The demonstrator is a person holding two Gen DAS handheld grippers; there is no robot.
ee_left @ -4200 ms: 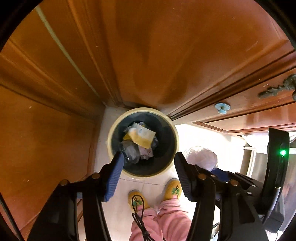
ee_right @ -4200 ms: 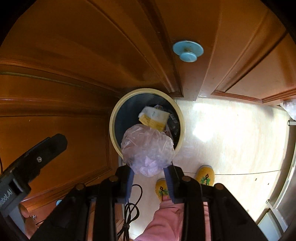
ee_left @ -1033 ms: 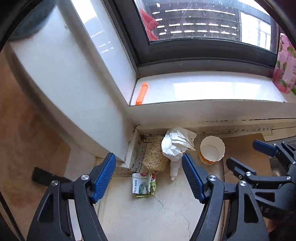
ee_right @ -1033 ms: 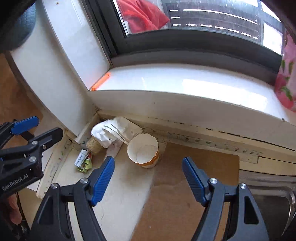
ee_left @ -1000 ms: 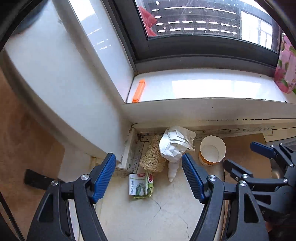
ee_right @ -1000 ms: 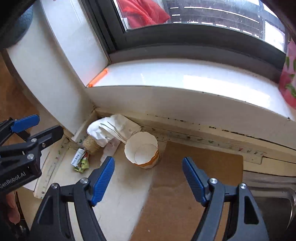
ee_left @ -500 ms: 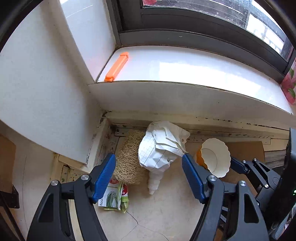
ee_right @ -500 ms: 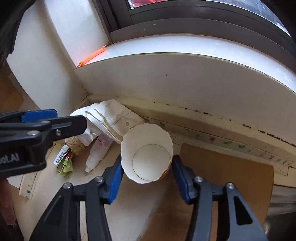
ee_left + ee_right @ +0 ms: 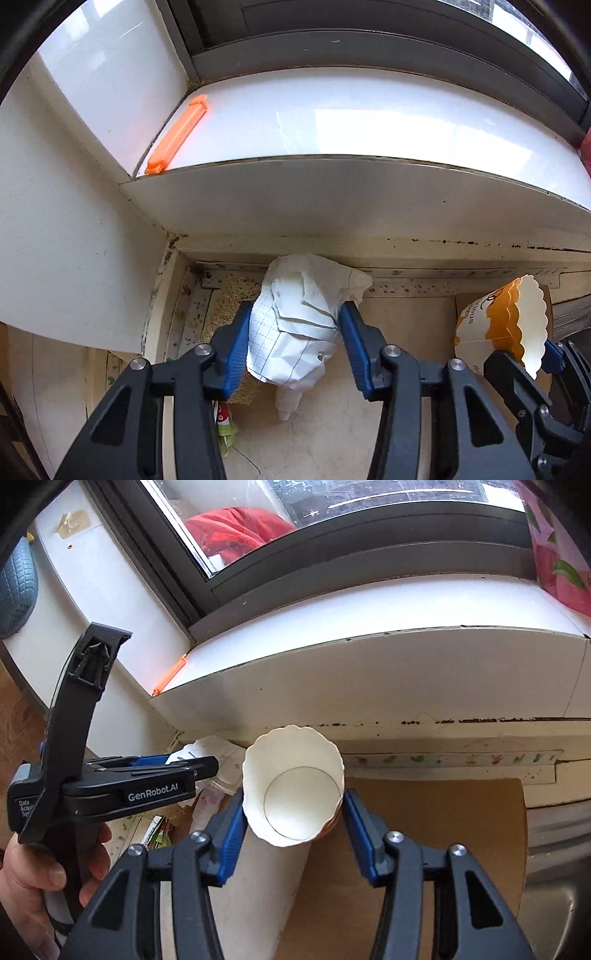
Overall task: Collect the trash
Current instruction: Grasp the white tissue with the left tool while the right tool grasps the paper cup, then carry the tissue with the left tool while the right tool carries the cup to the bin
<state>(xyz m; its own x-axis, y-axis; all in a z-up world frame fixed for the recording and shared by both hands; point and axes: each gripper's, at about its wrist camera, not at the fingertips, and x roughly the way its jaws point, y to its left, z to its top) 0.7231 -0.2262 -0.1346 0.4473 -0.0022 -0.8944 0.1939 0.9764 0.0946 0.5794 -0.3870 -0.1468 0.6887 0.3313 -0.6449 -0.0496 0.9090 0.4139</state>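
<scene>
Since a second ago both grippers have come down from hovering wide over the corner under the windowsill [image 9: 332, 122] and their jaws have just been closing. The left gripper [image 9: 295, 332] now clamps the crumpled white paper [image 9: 295, 325] lying over a small bottle [image 9: 286, 404] on the counter [image 9: 332, 443]. The right gripper [image 9: 293, 818] grips the scalloped paper cup [image 9: 295, 786] by its sides, held just beside it.

The right gripper [image 9: 293, 823] pinches a white scalloped paper cup [image 9: 295, 790] between blue pads; the black left gripper [image 9: 177, 766], in a hand [image 9: 40, 871], apparently touches crumpled white paper [image 9: 210, 749]
</scene>
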